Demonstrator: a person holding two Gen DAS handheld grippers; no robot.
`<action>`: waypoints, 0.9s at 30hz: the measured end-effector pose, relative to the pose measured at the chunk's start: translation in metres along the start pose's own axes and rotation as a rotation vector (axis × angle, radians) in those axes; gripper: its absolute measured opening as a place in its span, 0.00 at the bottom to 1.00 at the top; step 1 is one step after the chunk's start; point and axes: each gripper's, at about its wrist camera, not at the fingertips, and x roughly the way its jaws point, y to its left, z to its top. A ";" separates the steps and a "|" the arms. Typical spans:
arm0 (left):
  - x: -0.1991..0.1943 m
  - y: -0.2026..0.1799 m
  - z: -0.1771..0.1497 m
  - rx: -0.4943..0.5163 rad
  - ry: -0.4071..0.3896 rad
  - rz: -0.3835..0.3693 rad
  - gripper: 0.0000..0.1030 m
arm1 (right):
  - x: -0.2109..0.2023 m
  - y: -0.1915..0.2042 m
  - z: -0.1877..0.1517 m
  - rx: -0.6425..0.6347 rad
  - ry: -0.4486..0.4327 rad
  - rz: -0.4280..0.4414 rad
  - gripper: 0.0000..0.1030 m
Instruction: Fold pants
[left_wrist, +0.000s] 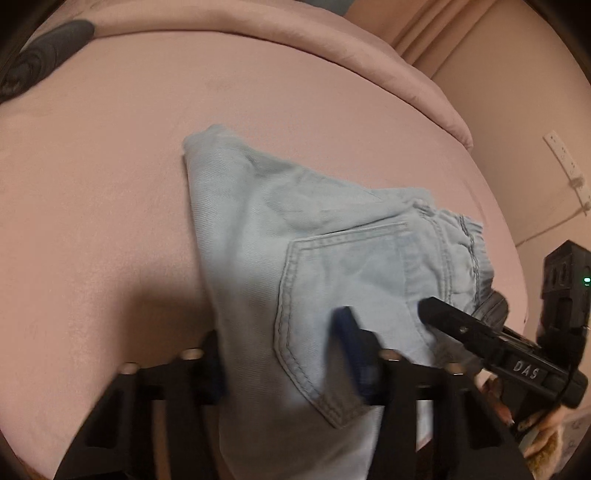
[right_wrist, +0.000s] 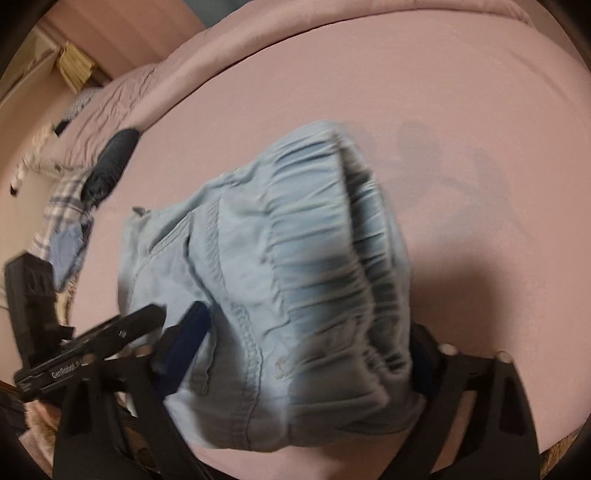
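Observation:
Light blue denim pants (left_wrist: 295, 229) lie bunched on a pink bed sheet (left_wrist: 110, 166). In the left wrist view the back pocket (left_wrist: 332, 277) faces up. My left gripper (left_wrist: 280, 354) has its jaws wide apart, with the pants fabric lying between them. My right gripper shows there at the right, its black finger (left_wrist: 454, 321) touching the pants near the waistband. In the right wrist view the elastic waistband (right_wrist: 325, 251) fills the space between my right gripper's (right_wrist: 303, 350) spread jaws. The left gripper's black finger (right_wrist: 122, 328) reaches in from the left.
A dark rolled garment (right_wrist: 110, 162) and plaid clothes (right_wrist: 62, 214) lie at the bed's left edge. A pink duvet (left_wrist: 295, 48) is rolled along the far side. A wall with a power strip (left_wrist: 565, 155) stands to the right.

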 end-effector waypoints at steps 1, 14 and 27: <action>-0.002 -0.003 -0.001 0.017 -0.006 0.023 0.30 | -0.002 0.005 -0.002 -0.006 -0.012 -0.012 0.71; -0.071 -0.044 0.056 0.193 -0.230 0.056 0.21 | -0.068 0.059 0.025 -0.130 -0.209 -0.063 0.36; 0.008 -0.001 0.099 0.071 -0.095 0.105 0.21 | -0.012 0.041 0.076 -0.146 -0.154 -0.098 0.36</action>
